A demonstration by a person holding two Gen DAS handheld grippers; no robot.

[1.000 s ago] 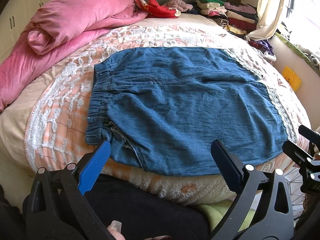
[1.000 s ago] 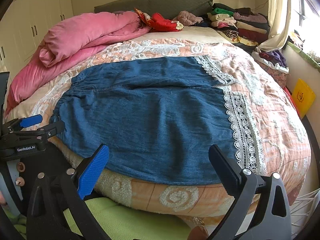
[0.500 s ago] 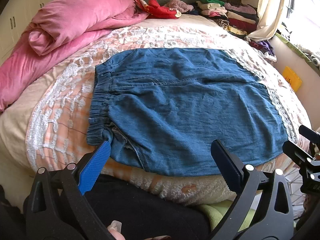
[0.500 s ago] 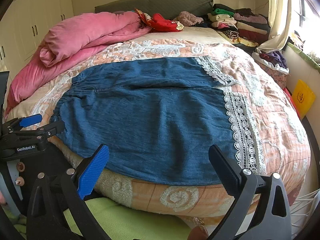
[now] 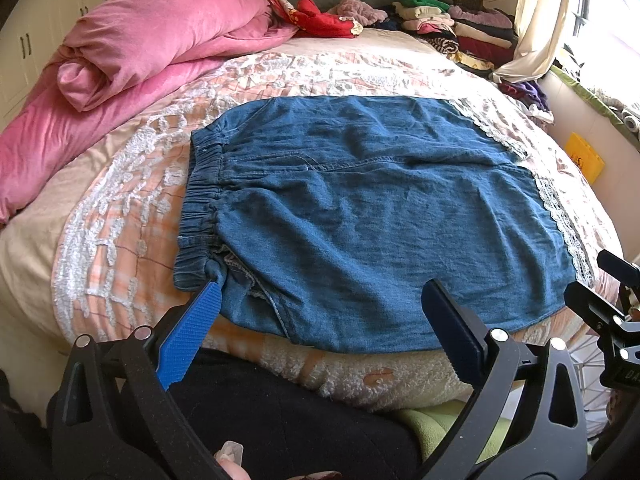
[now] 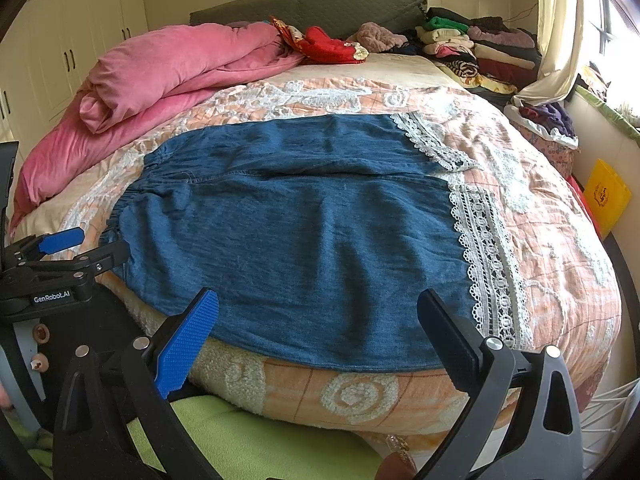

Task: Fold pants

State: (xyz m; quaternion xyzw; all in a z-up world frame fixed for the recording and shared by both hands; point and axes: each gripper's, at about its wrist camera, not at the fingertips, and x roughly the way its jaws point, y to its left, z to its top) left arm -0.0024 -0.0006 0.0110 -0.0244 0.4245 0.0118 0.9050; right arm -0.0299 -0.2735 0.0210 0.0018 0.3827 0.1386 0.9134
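Observation:
Blue denim pants (image 5: 372, 216) lie flat across the bed, elastic waistband (image 5: 200, 204) at the left, white lace-trimmed leg ends (image 6: 480, 248) at the right. They also show in the right wrist view (image 6: 304, 240). My left gripper (image 5: 320, 300) is open and empty, hovering just over the near edge by the waistband corner. My right gripper (image 6: 316, 308) is open and empty over the near edge nearer the leg ends. Each gripper shows at the edge of the other's view.
A pink duvet (image 5: 132, 64) is heaped at the bed's far left. Folded clothes (image 5: 460, 28) are stacked at the far right by the headboard. A curtain (image 6: 556, 32) and a yellow bag (image 6: 606, 196) are on the right. A green cushion (image 6: 248, 440) lies below the bed edge.
Both grippers have stayed open and nearly still; the left view has drifted very slightly. The pants have not moved.

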